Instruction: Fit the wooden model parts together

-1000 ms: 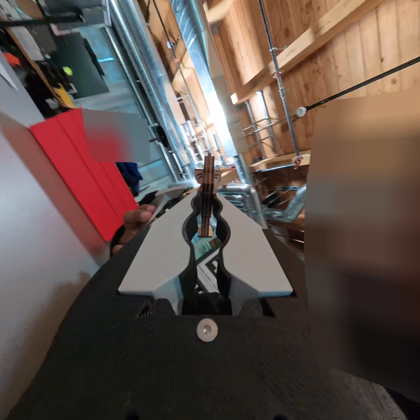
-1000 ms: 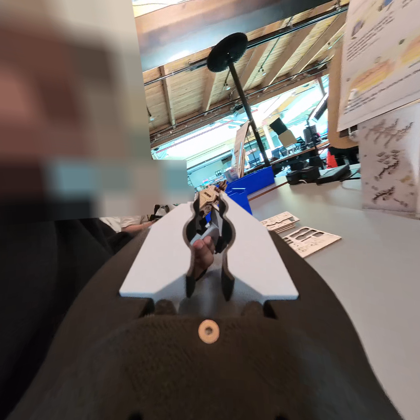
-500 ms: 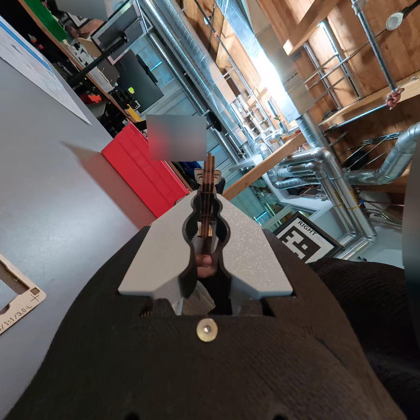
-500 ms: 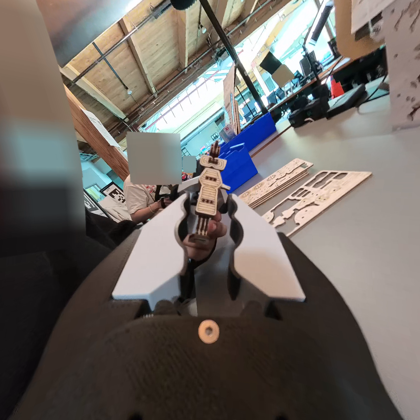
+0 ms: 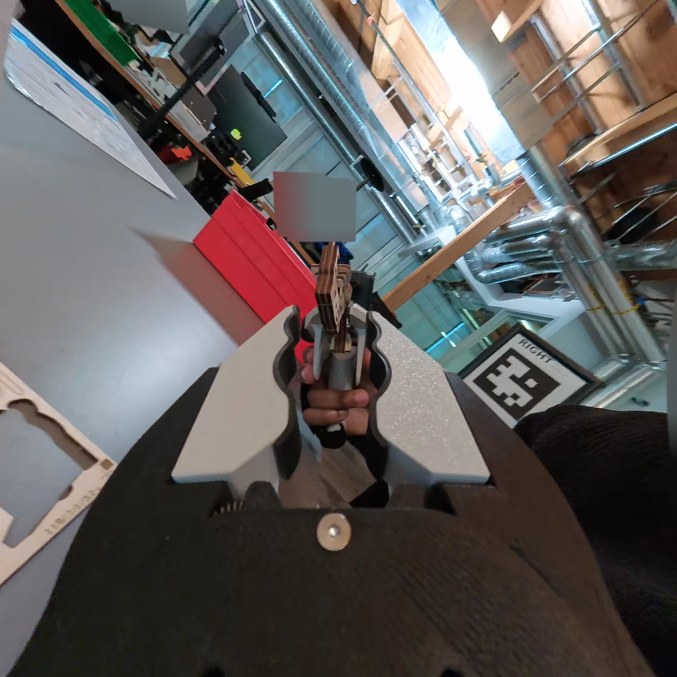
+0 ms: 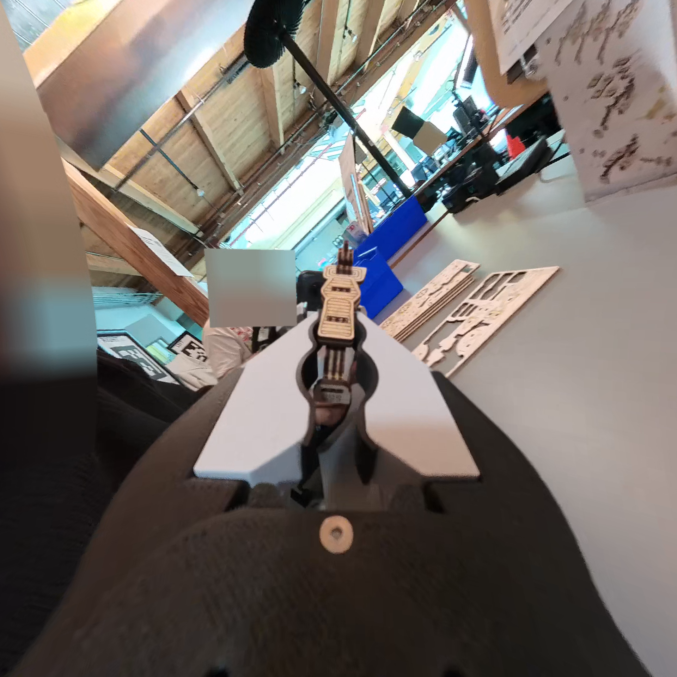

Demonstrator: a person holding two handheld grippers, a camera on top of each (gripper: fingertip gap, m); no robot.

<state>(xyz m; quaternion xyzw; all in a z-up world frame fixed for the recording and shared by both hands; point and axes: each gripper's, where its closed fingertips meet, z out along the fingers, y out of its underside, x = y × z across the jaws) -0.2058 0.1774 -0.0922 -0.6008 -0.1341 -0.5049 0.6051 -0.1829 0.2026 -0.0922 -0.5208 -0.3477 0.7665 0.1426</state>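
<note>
The wooden model part (image 6: 339, 311), a layered plywood piece with an engraved face, stands upright between my right gripper's (image 6: 337, 326) fingers, which are shut on its sides. In the left wrist view the same part (image 5: 331, 289) shows edge-on, clamped in the right gripper (image 5: 339, 329), whose grey fingers (image 5: 319, 348) reach in between my left ones. My left gripper (image 5: 331, 318) is open, its pads (image 5: 289, 329) clear of the part on both sides. A hand (image 5: 337, 403) shows below, behind the left jaws.
The grey table (image 6: 549, 403) bears a stack of plywood sheets (image 6: 432, 296) and a cut-out sheet (image 6: 487, 315), with blue bins (image 6: 388, 234) behind. In the left wrist view a cut-out sheet (image 5: 36, 458) lies at the left, a red bin (image 5: 249, 263) ahead, and a marker board (image 5: 520, 381) at the right. Tip to tip, the grippers are about 4 centimetres apart.
My left gripper, shut on the wooden part before, has opened and let it go. My right gripper, open around the part half a second ago, has closed on it.
</note>
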